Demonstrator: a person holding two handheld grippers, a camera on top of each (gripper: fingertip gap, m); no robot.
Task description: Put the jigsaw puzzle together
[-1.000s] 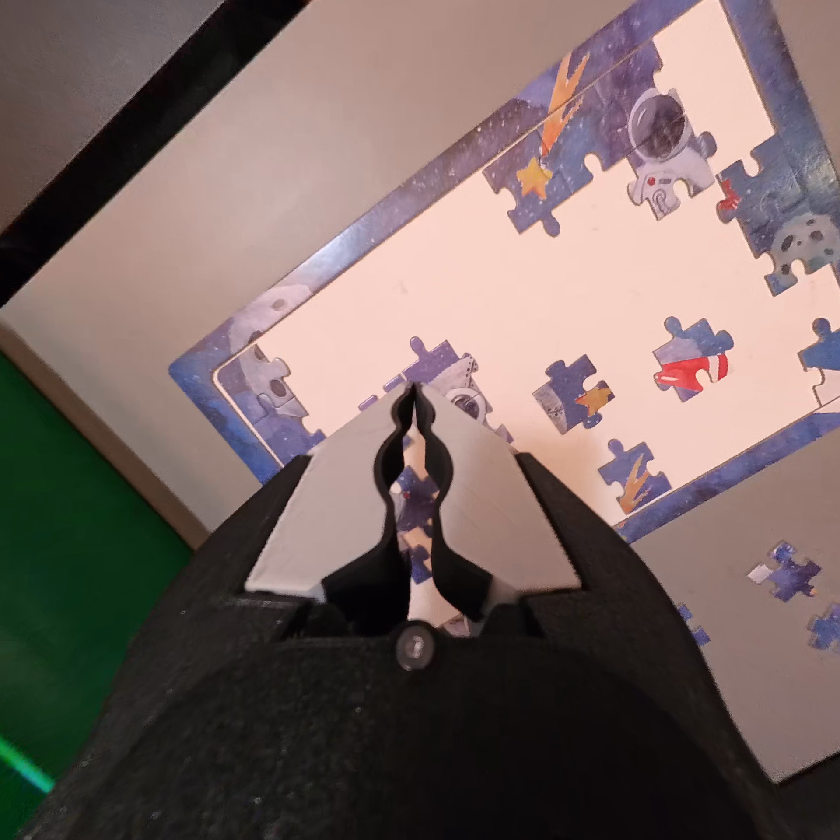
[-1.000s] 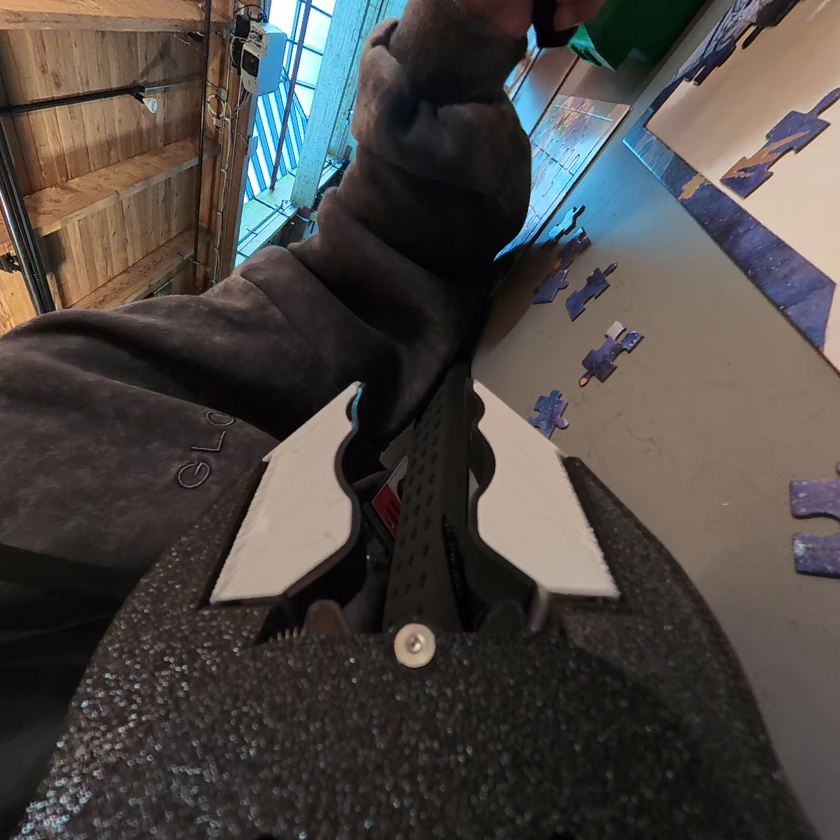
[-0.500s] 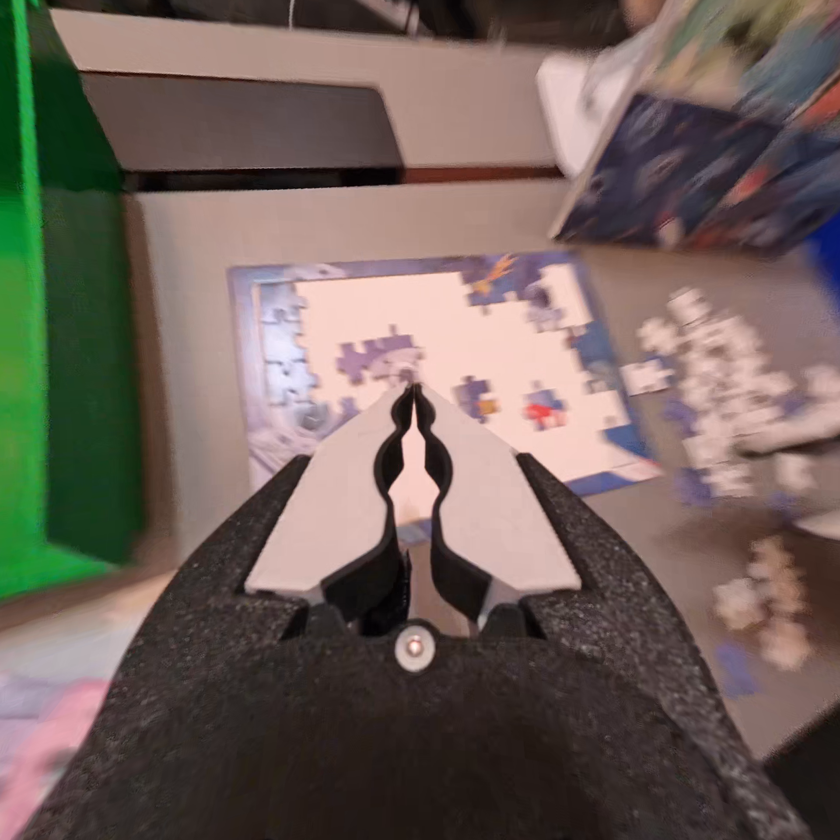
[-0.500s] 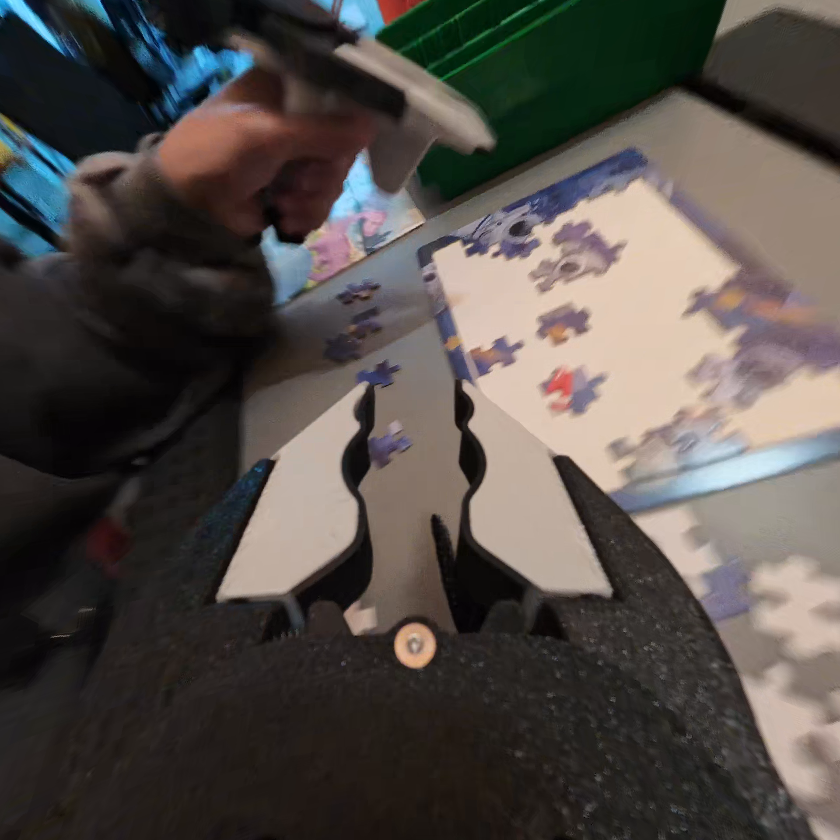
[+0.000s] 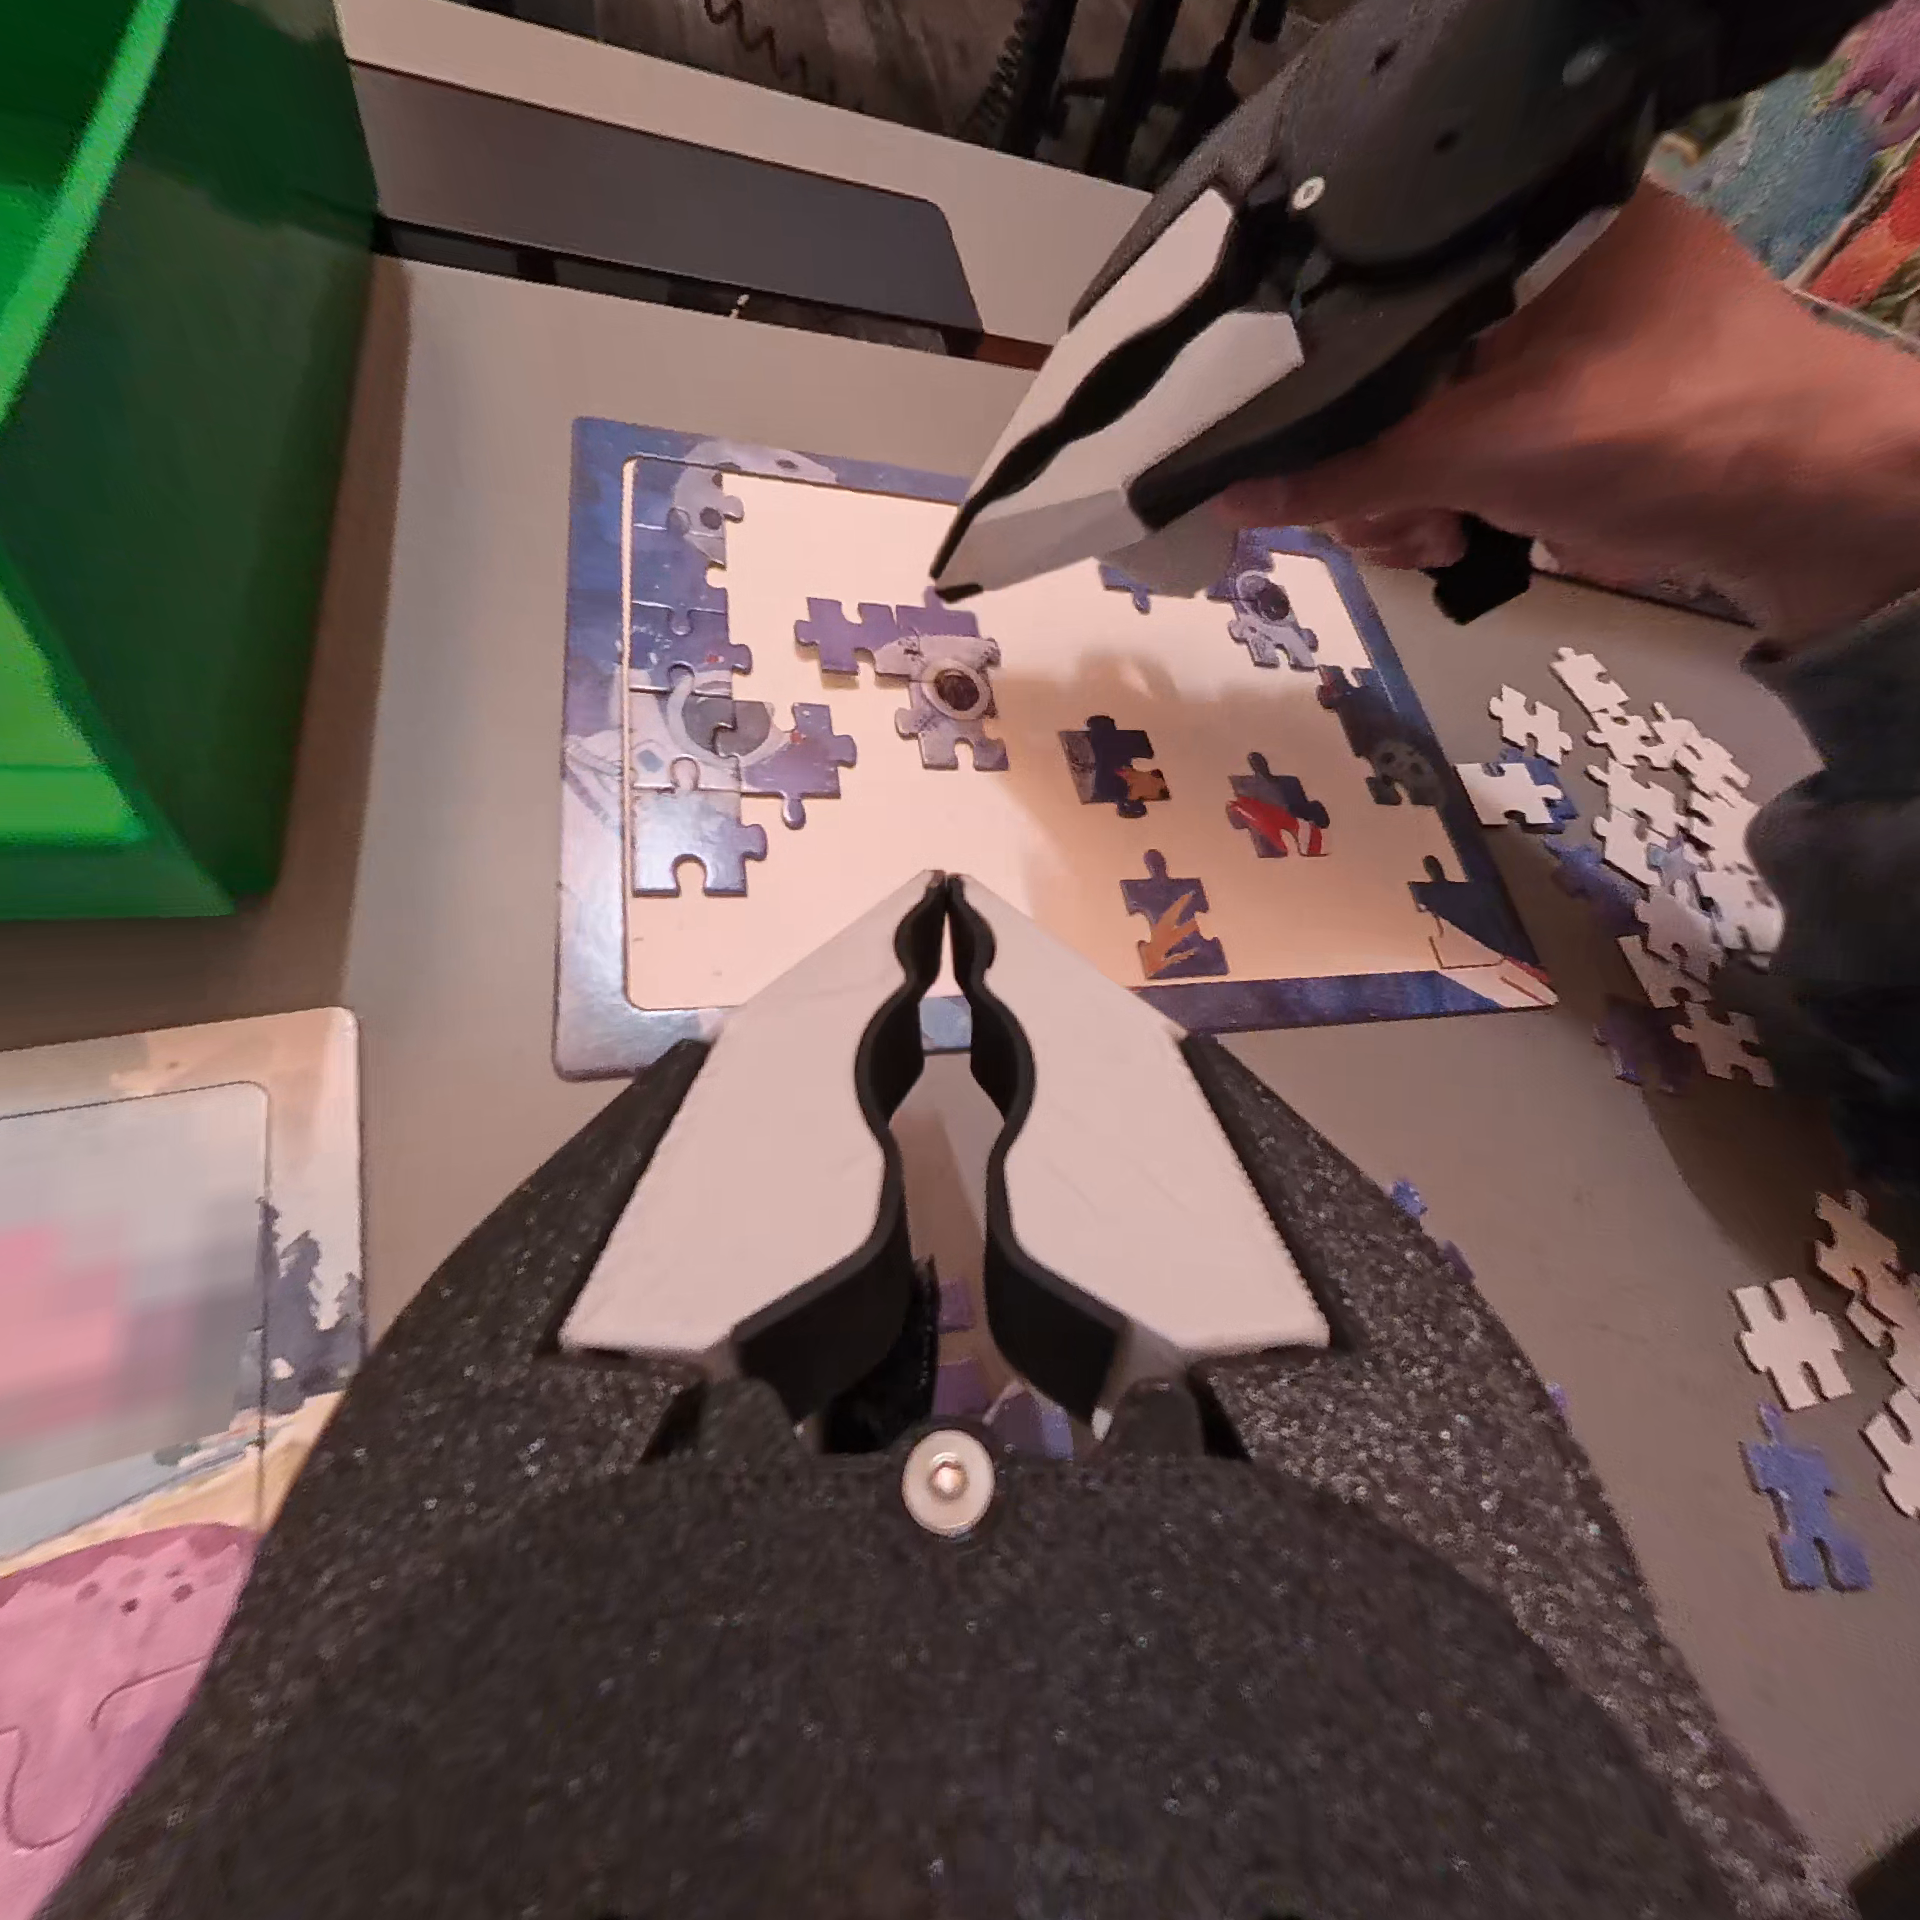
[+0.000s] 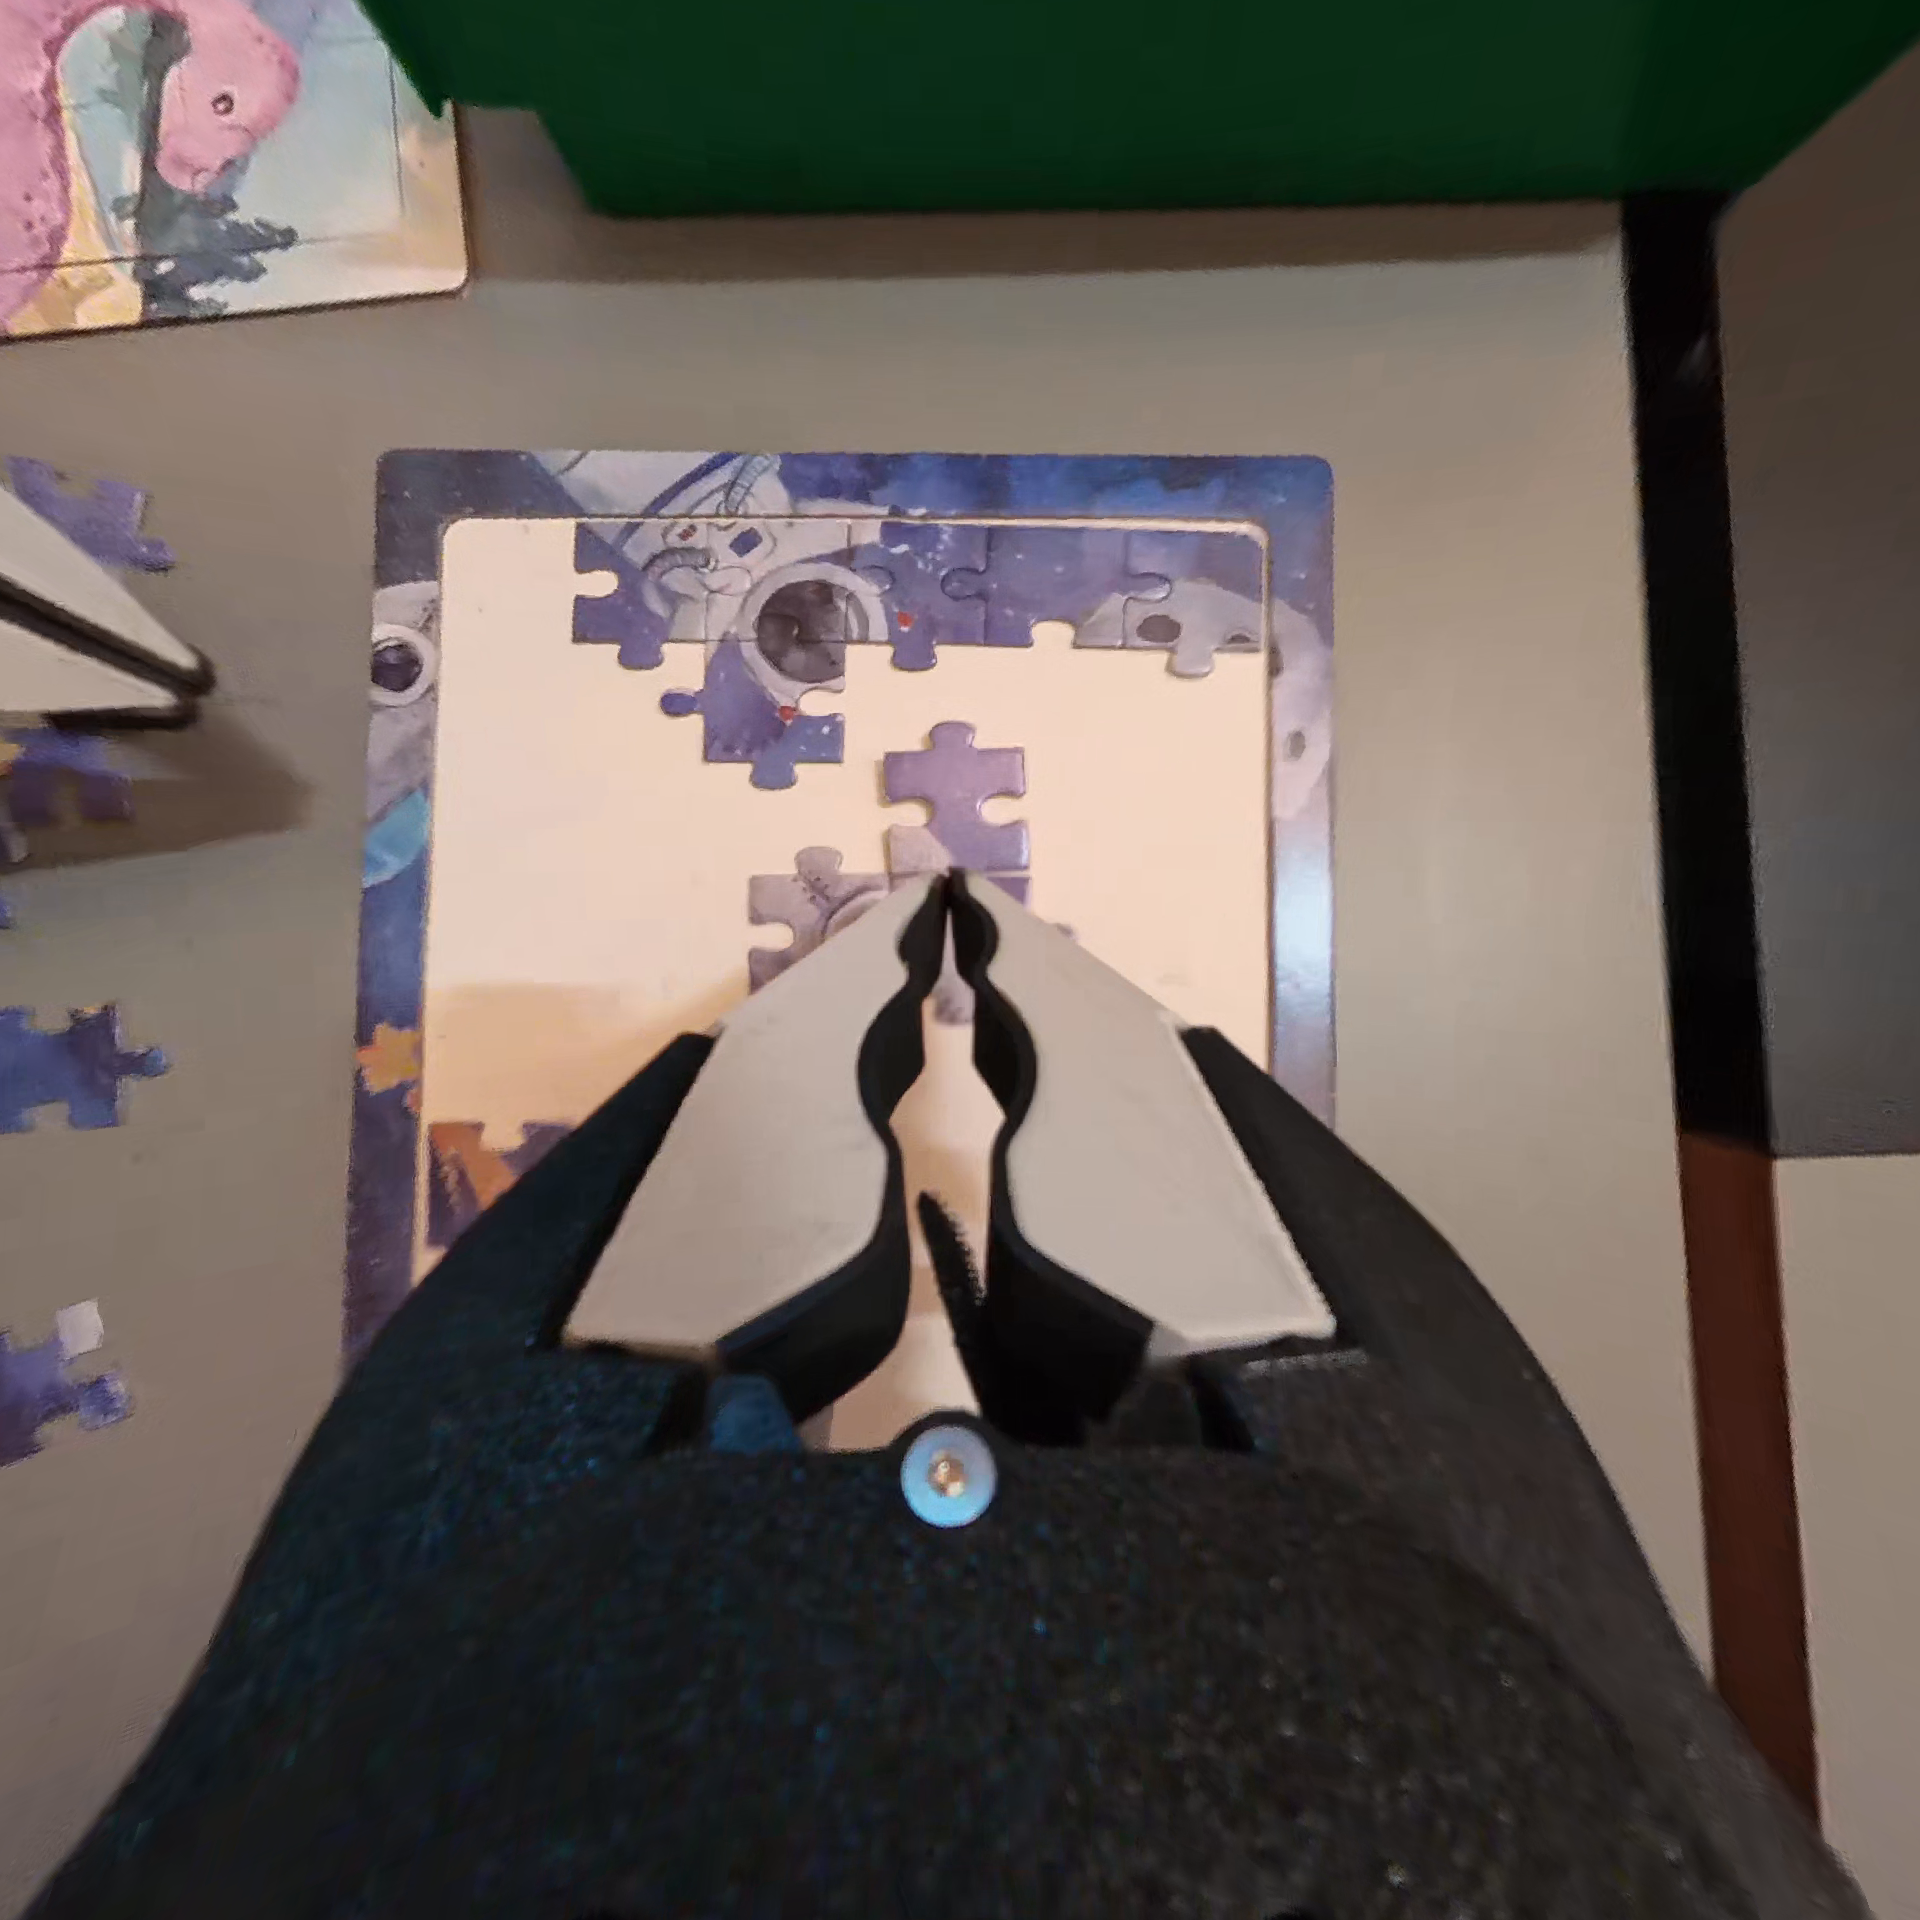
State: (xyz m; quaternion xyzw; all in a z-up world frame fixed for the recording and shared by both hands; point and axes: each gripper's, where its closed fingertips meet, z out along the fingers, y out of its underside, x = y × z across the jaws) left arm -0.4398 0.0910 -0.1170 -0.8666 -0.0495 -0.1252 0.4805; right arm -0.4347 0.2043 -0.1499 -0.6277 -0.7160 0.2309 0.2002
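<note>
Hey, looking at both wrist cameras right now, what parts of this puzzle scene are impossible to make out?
- Right wrist view: the near end of the puzzle tray is hidden behind the right gripper.
- Right wrist view: whether the fingers touch the purple piece is unclear; their tips cover it.
- Left wrist view: loose pieces at the right are cut off by a sleeve and the edge.
- Left wrist view: part of the picture board is blurred over.

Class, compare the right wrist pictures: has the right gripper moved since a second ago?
Yes. The right gripper has swung away from the person's sleeve and now sits shut over the puzzle tray, tips at a loose purple piece.
</note>
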